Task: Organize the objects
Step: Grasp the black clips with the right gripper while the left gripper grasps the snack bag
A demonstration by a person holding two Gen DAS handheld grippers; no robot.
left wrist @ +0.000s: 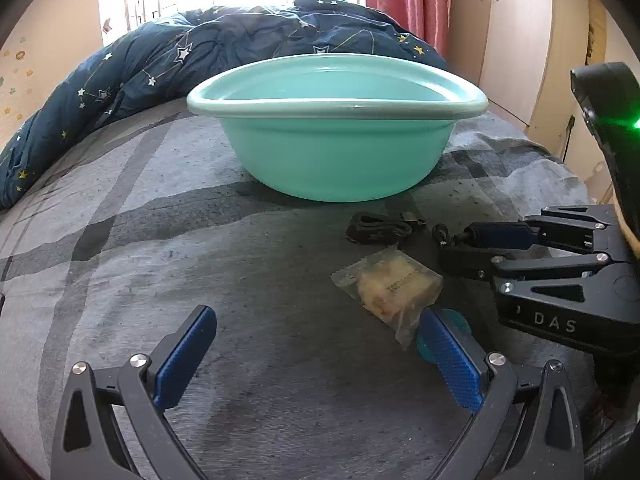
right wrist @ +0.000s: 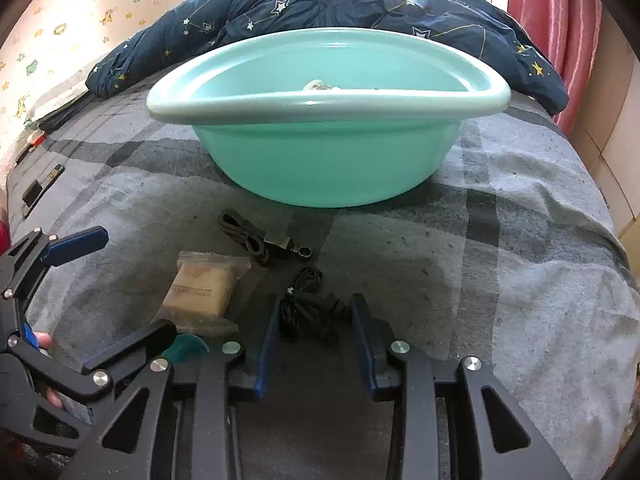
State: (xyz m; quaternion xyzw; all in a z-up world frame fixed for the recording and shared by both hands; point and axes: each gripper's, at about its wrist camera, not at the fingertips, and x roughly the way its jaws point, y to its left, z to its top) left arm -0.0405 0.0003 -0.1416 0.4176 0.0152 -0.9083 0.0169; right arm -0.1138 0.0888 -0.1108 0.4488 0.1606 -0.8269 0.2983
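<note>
Two grippers: both low over the grey plaid bedspread (right wrist: 520, 240), in front of the round mint-green plastic basin (right wrist: 320, 152).
Left gripper (left wrist: 316, 356): blue-padded fingers spread wide, nothing between them; its right finger (left wrist: 448, 360) lies just beside the corner of the clear plastic packet holding a pale beige block (left wrist: 394, 286).
Right gripper (right wrist: 316, 320): fingers partly closed on either side of the small black coiled cord bundle (right wrist: 310, 308); the pads stand close to the bundle, but whether they press it cannot be told.
Right gripper, left-wrist view (left wrist: 460, 248): seen from the side at the right edge, tips down at a black cord loop on the bedspread.
Packet: flat on the bedspread, near the front, left of the cord bundle in the right-wrist view (right wrist: 202, 292); printed text on the block too blurred to read.
Second black item: a folded black strap with a metal clip (right wrist: 260, 238), between the packet and the basin, apart from both.
Teal round piece (left wrist: 456, 324): partly hidden behind the left gripper's right finger, next to the packet; what it is cannot be told.
Basin: upright in the middle of the bed; over its rim the right-wrist view shows a small pale object inside (right wrist: 318, 86), mostly hidden.
Behind the basin: a rumpled navy duvet with star print (left wrist: 200, 52), touching the far side of the bedspread.
Far right: pink curtain (right wrist: 560, 20) beside the bright window.
</note>
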